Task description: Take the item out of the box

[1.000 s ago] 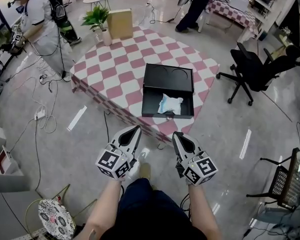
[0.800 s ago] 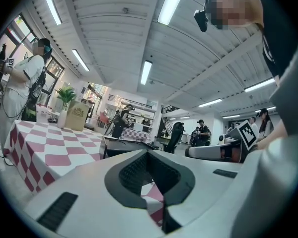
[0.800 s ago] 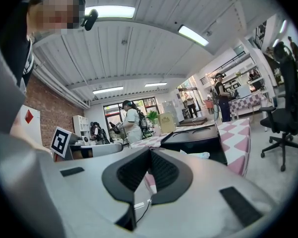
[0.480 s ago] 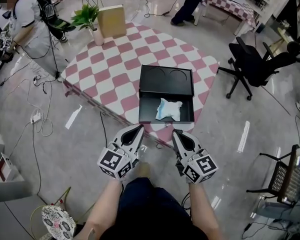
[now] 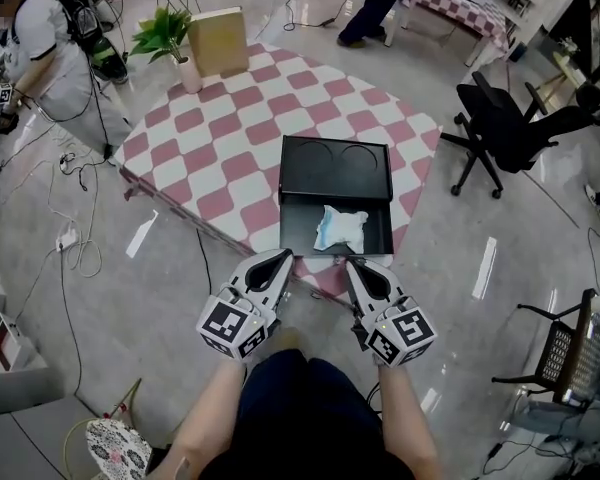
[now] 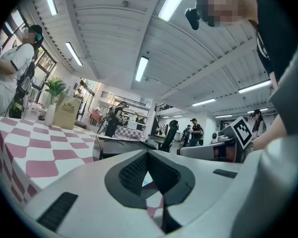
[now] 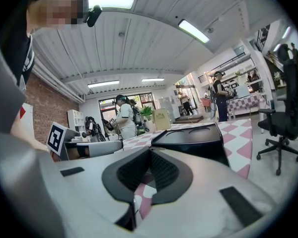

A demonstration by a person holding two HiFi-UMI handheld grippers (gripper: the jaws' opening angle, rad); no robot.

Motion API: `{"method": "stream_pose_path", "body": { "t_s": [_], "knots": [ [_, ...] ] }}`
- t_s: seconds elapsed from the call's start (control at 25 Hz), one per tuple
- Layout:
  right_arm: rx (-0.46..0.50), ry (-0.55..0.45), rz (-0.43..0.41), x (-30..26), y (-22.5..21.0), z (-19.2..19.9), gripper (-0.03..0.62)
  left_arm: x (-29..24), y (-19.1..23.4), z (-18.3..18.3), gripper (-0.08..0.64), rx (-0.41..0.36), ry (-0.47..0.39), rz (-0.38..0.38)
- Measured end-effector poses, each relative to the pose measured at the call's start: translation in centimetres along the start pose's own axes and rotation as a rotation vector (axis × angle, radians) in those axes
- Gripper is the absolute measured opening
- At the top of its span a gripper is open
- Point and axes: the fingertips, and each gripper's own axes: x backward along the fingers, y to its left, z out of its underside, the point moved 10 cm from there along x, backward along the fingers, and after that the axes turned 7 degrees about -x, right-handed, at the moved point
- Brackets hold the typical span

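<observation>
Black box [image 5: 335,168] lies open on the checked table [image 5: 230,138], a white packet [image 5: 340,228] inside. Both forearms stretch forward, left gripper [image 5: 278,258] and right gripper [image 5: 351,266] side by side, jaws pressed together, empty.

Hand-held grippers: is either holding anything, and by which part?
Nothing. The left hand-held gripper and right hand-held gripper are shut and empty; the crumpled white-and-blue item lies in the open black box.

Glossy grey floor [image 5: 460,298] all round. A checked table [image 5: 230,148] stands at twelve o'clock, with a plant [image 5: 165,36] and a tan box [image 5: 220,40] on its far corner at eleven. Black office chair [image 5: 505,133] at two, loose cables [image 5: 70,238] at nine. Overhead is a white slatted ceiling [image 6: 104,43] with tube lights [image 6: 141,68].
</observation>
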Motion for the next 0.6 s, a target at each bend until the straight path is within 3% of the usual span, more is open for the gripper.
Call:
{"method": "stream_pose_path", "body": {
  "t_s": [0.6],
  "knots": [
    [0.029,0.101,-0.020,-1.7,-1.7,-0.8,0.006,-1.6,0.5,0.0,0.002,0.038,0.001,-0.010]
  ]
}}
